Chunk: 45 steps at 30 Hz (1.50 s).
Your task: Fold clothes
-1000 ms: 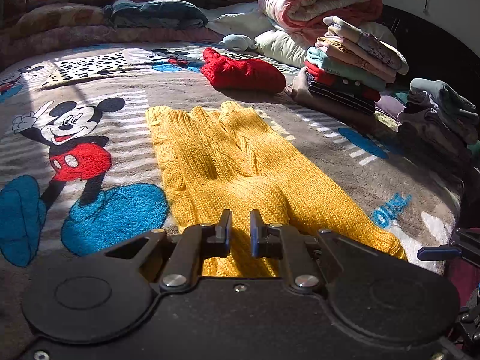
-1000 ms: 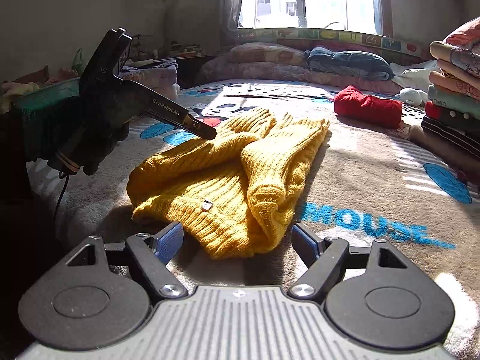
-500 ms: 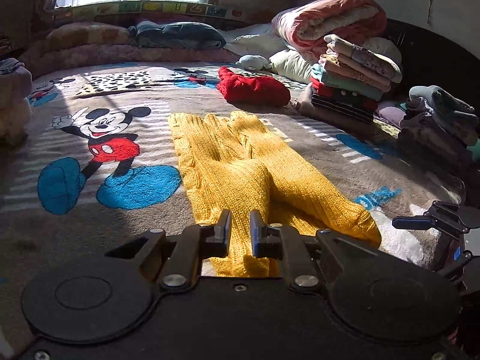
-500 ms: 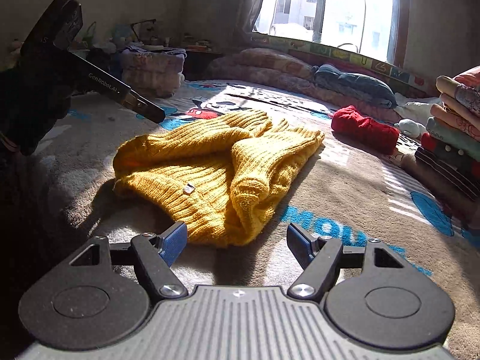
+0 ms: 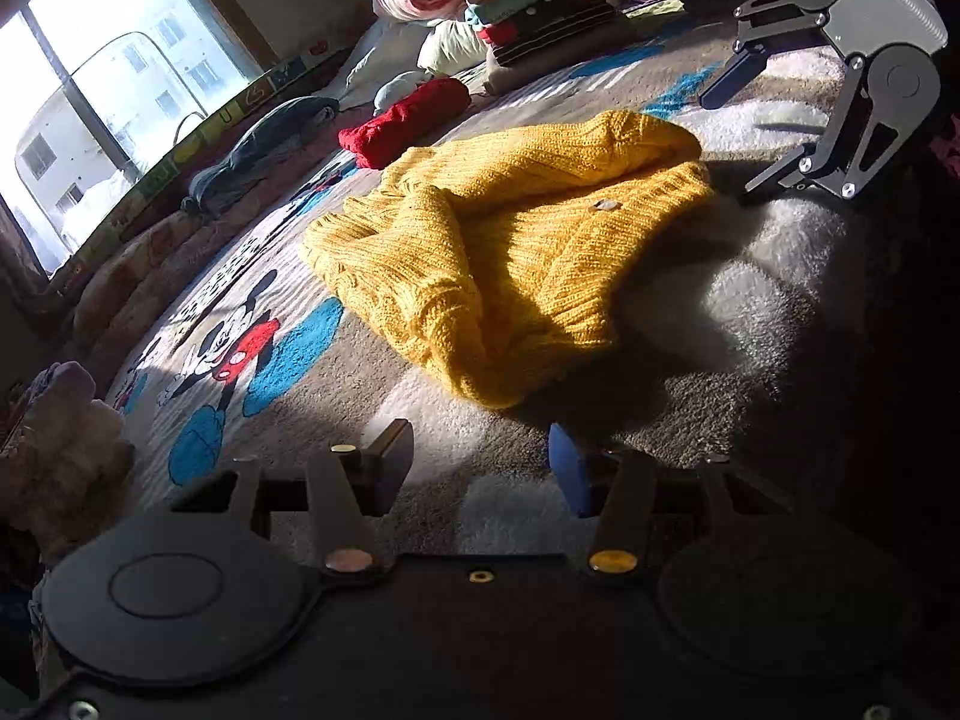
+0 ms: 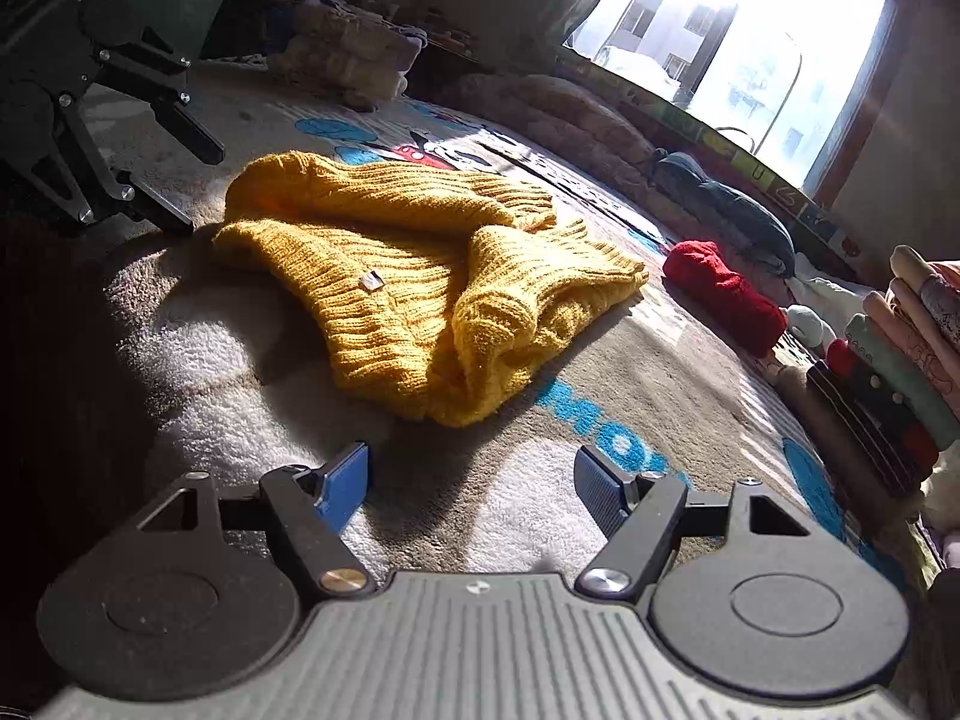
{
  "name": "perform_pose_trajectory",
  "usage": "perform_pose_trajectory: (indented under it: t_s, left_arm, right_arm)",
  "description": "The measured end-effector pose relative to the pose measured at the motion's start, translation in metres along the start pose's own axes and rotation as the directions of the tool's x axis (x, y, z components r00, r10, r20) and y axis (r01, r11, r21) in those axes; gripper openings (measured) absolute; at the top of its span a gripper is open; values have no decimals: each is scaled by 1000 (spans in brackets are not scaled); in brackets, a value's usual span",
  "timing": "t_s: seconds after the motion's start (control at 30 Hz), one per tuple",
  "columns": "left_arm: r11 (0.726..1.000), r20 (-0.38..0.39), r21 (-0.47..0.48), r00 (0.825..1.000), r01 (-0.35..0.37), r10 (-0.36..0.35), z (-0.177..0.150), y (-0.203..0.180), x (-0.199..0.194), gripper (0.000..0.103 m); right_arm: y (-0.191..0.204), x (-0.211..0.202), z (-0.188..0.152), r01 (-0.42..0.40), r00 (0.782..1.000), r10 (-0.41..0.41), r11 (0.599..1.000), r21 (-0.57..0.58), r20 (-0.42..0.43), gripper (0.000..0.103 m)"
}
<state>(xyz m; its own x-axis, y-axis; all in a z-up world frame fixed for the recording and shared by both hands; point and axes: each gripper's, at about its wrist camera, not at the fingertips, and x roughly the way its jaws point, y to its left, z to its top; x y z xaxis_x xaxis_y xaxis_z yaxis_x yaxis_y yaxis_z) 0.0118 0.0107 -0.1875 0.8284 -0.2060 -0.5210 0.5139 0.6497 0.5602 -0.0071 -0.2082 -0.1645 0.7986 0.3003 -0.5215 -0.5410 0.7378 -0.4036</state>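
Since half a second ago the left claw (image 5: 480, 459) has let go of the yellow sweater (image 5: 510, 252) and its jaws, then nearly together on the knit, now stand wide apart with nothing between them, while the camera has swung round to see the garment from the side. From the left wrist view the yellow sweater lies folded in a loose heap on the bed's cartoon-mouse blanket (image 5: 240, 354), just beyond the claw's fingertips and not touching them; a small tag shows on its upper fold. Beyond it lie a red knitted garment (image 5: 402, 120), a dark blue-grey garment (image 5: 264, 144) near the window (image 5: 114, 96), and a stack of folded clothes (image 5: 534, 6) at the top. At upper right the right claw (image 5: 750, 126) hangs over the blanket just beside the sweater's far edge, jaws spread and holding nothing. From the right wrist view the right claw (image 6: 471, 483) is likewise wide open and empty, with the yellow sweater (image 6: 420, 288) lying near, ahead of its blue pads (image 6: 342, 483) and apart from them. The left claw (image 6: 174, 180) appears at upper left, open, its lower finger close to the sweater's edge. The red knitted garment (image 6: 726, 294) lies to the right, the stack of folded clothes (image 6: 900, 372) at the right edge
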Motion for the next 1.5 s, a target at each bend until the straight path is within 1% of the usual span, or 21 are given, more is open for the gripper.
perform_pose_trajectory:
  t_s: [0.07, 0.17, 0.23, 0.27, 0.33, 0.37, 0.4, 0.43, 0.47, 0.5, 0.53, 0.63, 0.77, 0.9, 1.07, 1.13, 1.27, 1.4, 1.5]
  left_arm:
    - [997, 34, 63, 998, -53, 51, -2, -10, 9, 50]
    - [993, 65, 68, 994, -93, 89, -1, -11, 19, 50]
    - [993, 78, 59, 992, -105, 100, -2, -9, 23, 51]
    - [993, 82, 53, 991, -107, 103, -2, -7, 23, 51]
    - [993, 87, 34, 990, -110, 107, -3, -4, 25, 51]
    - [994, 88, 14, 990, -111, 109, -3, -3, 26, 51]
    - [994, 89, -4, 990, -113, 113, -3, -2, 27, 51]
    - [993, 88, -21, 989, -116, 117, -2, -2, 28, 51]
    - [993, 85, -37, 990, -113, 116, 0, -2, 29, 49]
    - [993, 81, -52, 991, -106, 110, 2, -1, 30, 44]
    - [993, 77, -57, 991, -103, 107, 5, -2, 31, 35]
    - [994, 67, -47, 992, -103, 106, 11, -9, 32, 29]
    - [995, 68, -21, 993, -95, 96, 12, -14, 22, 17]
    - [996, 67, 5, 994, -86, 86, 13, -19, 11, 16]
    - [996, 67, 37, 995, -76, 73, 14, -26, -1, 16]
    - [996, 68, 49, 995, -70, 67, 14, -29, -8, 16]
    - [996, 73, 79, 997, -36, 30, 12, -40, -37, 16]
    - [999, 83, 47, 996, 9, -13, 17, -39, -59, 16]
    - [999, 103, -11, 994, 37, -36, 26, -25, -67, 16]
  right_arm:
    - [3, 6, 3, 2, 1000, -1, 998, -60, 11, 73]
    - [4, 15, 9, -8, 1000, 12, 990, -141, 27, 73]
    - [2, 20, 11, -23, 999, 28, 987, -160, 28, 72]
    - [0, 22, 13, -38, 999, 43, 986, -162, 24, 70]
    - [1, 24, 14, -59, 998, 63, 985, -164, 22, 58]
    - [3, 26, 14, -61, 997, 66, 985, -161, 27, 56]
    - [5, 27, 14, -62, 997, 68, 986, -157, 32, 51]
    - [6, 28, 13, -66, 997, 72, 988, -143, 37, 50]
    - [5, 29, 13, -72, 996, 77, 991, -110, 41, 48]
    - [4, 30, 13, -77, 996, 81, 994, -84, 44, 42]
    - [4, 30, 14, -77, 996, 81, 995, -67, 48, 39]
    - [6, 28, 16, -81, 995, 83, 996, -43, 52, 33]
    - [5, 23, 19, -89, 995, 91, 996, -32, 50, 31]
    - [8, 11, 22, -81, 994, 84, 996, -49, 65, 30]
    - [13, -3, 22, -91, 993, 95, 994, -68, 65, 30]
    - [13, -17, 23, -100, 992, 105, 992, -70, 69, 30]
    - [16, -51, 20, -124, 989, 130, 990, -73, 69, 30]
    - [16, -80, 21, -118, 986, 125, 991, -66, 107, 30]
    - [5, -90, 29, -120, 982, 122, 992, -26, 144, 30]
